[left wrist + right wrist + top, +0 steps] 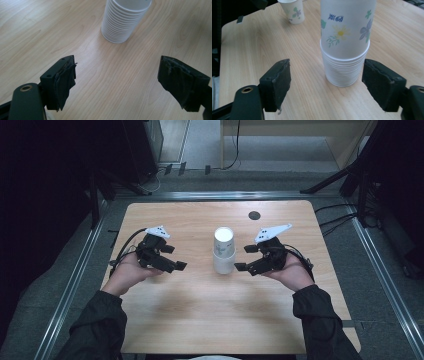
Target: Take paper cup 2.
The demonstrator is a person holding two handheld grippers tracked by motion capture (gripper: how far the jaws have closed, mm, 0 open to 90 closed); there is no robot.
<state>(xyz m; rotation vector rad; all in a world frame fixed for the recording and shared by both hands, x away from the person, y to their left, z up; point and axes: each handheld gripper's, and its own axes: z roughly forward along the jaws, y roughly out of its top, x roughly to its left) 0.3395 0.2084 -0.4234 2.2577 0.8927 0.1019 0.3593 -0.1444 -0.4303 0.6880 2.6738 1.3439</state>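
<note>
Near the bench's middle stood the upright cup stack (224, 251), between my released tongs: right gripper (247, 258) just beside it, nearer than left gripper (173, 257), both empty.

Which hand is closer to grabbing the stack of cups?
Right, probably. The right gripper is open with its jaws either side of the cup stack, almost around it. The left gripper, also open, has the stack farther ahead.
</note>
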